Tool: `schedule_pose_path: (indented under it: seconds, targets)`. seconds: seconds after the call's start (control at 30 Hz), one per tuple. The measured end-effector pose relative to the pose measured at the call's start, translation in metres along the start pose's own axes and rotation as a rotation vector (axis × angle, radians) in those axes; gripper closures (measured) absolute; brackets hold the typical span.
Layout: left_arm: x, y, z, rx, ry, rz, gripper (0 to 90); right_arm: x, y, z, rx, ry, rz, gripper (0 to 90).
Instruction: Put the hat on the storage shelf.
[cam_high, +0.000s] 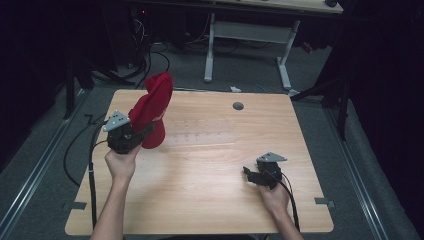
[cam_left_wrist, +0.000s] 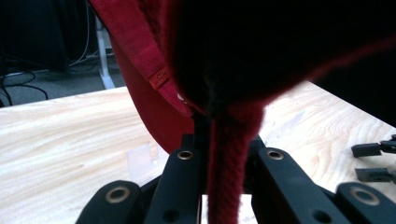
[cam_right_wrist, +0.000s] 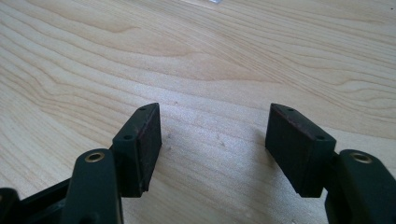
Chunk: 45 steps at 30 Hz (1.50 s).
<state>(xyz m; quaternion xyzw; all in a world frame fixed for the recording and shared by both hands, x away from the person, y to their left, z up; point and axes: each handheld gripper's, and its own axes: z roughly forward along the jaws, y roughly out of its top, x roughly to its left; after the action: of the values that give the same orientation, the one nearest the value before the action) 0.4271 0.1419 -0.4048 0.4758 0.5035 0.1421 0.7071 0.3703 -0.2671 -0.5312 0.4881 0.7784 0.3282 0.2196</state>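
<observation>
A red cloth (cam_high: 152, 105) hangs lifted over the left part of the wooden table (cam_high: 210, 200). My left gripper (cam_high: 145, 131) is shut on its edge. In the left gripper view a thick red hem (cam_left_wrist: 227, 154) runs down between the two black jaws, and the rest of the red cloth (cam_left_wrist: 154, 60) drapes dark over the top of that view. Lower right on the table, my right gripper (cam_high: 248, 172) rests in a hand. Its jaws stand open with bare wood between the pads (cam_right_wrist: 150, 140).
A round grey grommet (cam_high: 238, 106) sits near the table's far edge. Behind the table stands a white desk frame (cam_high: 247, 40). Cables (cam_high: 85, 150) trail off the left side to the floor.
</observation>
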Motion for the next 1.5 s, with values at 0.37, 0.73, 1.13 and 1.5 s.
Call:
schedule_pose_path:
  seconds: [0.37, 0.73, 1.13, 1.5]
  targets:
    - [0.014, -0.007, 0.028, -0.009, 0.041, 0.022, 83.7, 0.000, 0.000, 0.000, 0.000, 0.001, -0.003, 36.0]
    - [0.021, -0.015, 0.041, -0.009, 0.059, 0.040, 83.6, 0.000, 0.000, 0.000, 0.001, 0.002, -0.002, 35.9]
    - [0.025, -0.027, 0.045, -0.013, 0.070, 0.063, 83.3, 0.000, 0.000, 0.000, 0.000, 0.002, -0.003, 35.8]
    - [0.036, -0.044, 0.042, -0.001, 0.091, 0.022, 82.0, 0.000, 0.000, 0.000, 0.000, 0.001, -0.004, 35.7]
